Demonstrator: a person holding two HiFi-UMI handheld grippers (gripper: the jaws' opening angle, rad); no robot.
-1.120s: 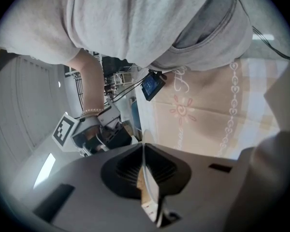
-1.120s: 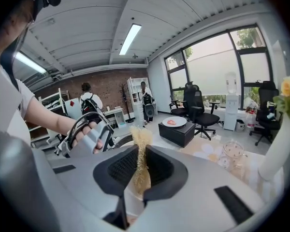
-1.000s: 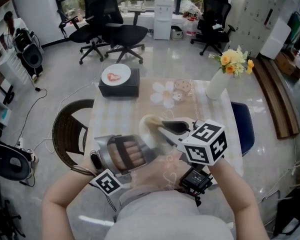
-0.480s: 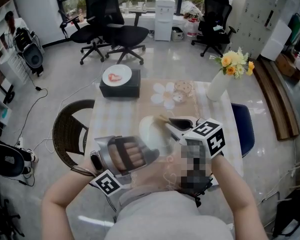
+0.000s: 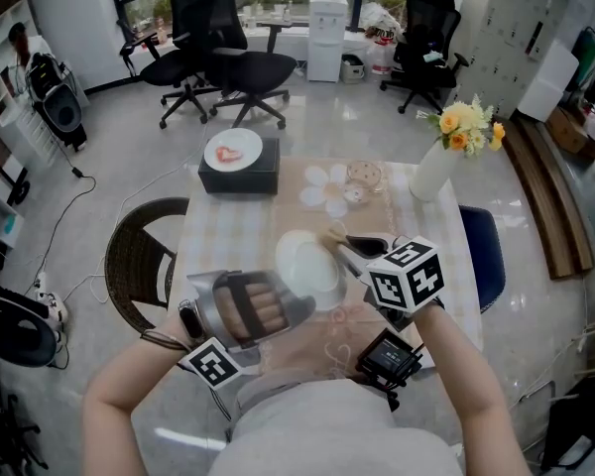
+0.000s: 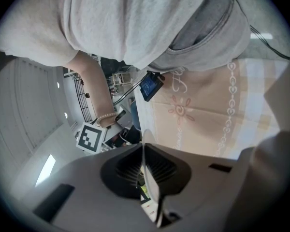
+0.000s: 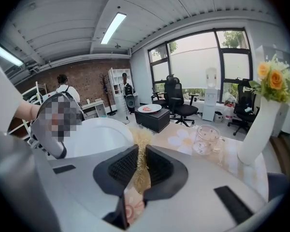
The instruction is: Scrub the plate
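The left gripper has its jaws pressed onto the thin rim of the white plate, which runs edge-on between the ribbed pads. The right gripper pinches a straw-coloured fibrous scrubber, whose tuft sticks out past the jaw tips. A strip with a pink flower print hangs below that grip; I cannot tell what it is.

In the right gripper view the plate sits just left of the tuft, its pale face turned towards the camera. In the head view the plate is held tilted above the table, and the scrubber meets it at the far right rim. Whether the fibres press on the surface or only sit beside the rim cannot be told.

The task seems to be under way, since both tools are gripped and brought together. The plate's face shows plain white, with no visible dirt, foam or water, so how much scrubbing is done cannot be read. Most of the face lies away from the tuft, so I judge passes across the centre and near rim remain.

Farther off stand a glass cup, a white vase of flowers and a black box carrying another plate
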